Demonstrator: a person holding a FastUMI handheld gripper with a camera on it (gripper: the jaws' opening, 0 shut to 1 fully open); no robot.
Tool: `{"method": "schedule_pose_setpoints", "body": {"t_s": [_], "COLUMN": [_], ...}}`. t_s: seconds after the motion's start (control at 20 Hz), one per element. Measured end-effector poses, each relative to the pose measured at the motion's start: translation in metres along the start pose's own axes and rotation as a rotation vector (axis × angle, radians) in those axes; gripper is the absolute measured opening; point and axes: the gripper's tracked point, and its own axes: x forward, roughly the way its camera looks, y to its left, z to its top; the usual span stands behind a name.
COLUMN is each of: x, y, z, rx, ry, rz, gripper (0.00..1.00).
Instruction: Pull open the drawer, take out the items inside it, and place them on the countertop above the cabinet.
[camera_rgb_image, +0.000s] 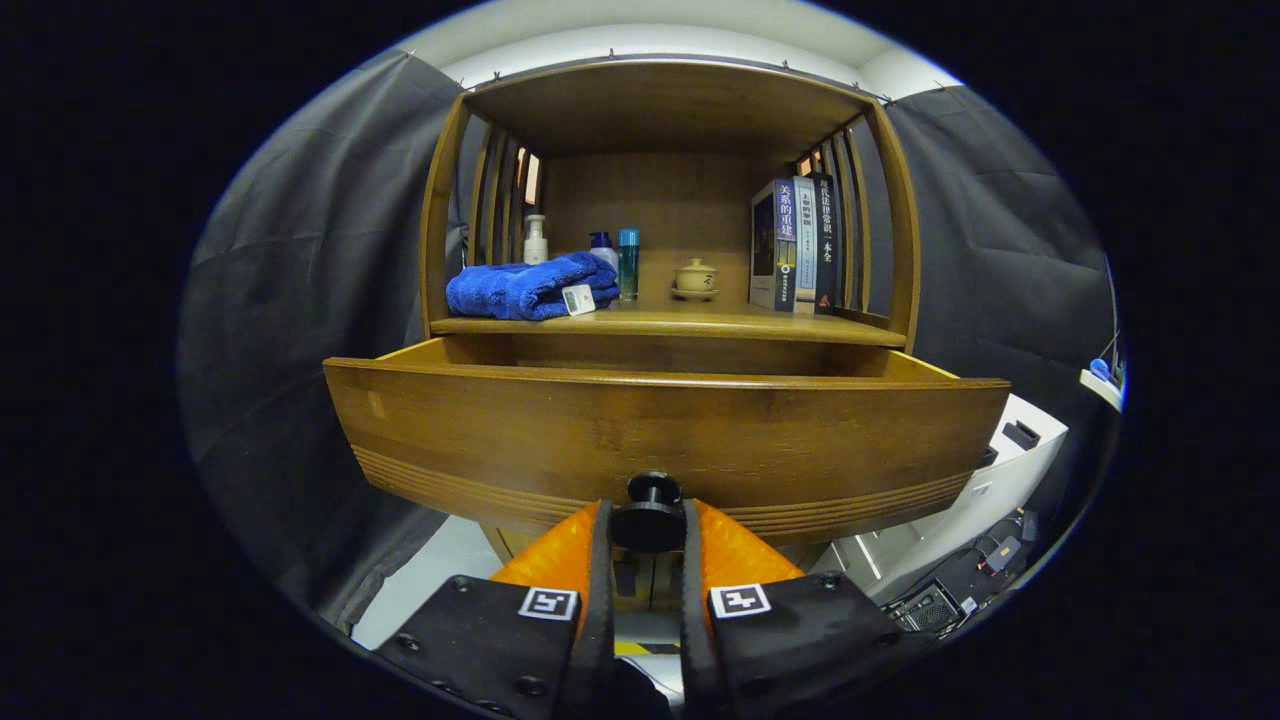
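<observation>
Our hand-held gripper (648, 528) is clamped on the knob (650, 512), a finger pressing each side. The knob sits low on the front of the drawer (660, 435), which stands pulled out toward us; its top edge hides the inside. Beyond, on the surface (690, 322), lie a towel (525, 288), bottles (628, 263), a cup (695, 278) and books (800, 245), with bare wood open between cup and towel.

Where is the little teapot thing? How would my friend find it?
Find the wooden cabinet's countertop, above the open drawer whose knob the gripper clamps. Between the bottles and the upright books sits a small tan lidded cup on a saucer, the only squat, round thing there.
</observation>
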Motion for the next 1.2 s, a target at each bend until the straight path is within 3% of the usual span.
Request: {"method": "schedule_pose_setpoints", "body": {"t_s": [0.8, 1.15, 1.2], "x": [-0.022, -0.024, -0.027], "y": [0.001, 0.001, 0.000], "z": [-0.015, -0.008, -0.006], "rx": [-0.010, 0.002, 0.003], "ry": [0.025, -0.004, -0.012], "rz": [0.010, 0.005, 0.002], "gripper": [0.36, 0.52, 0.62]}}
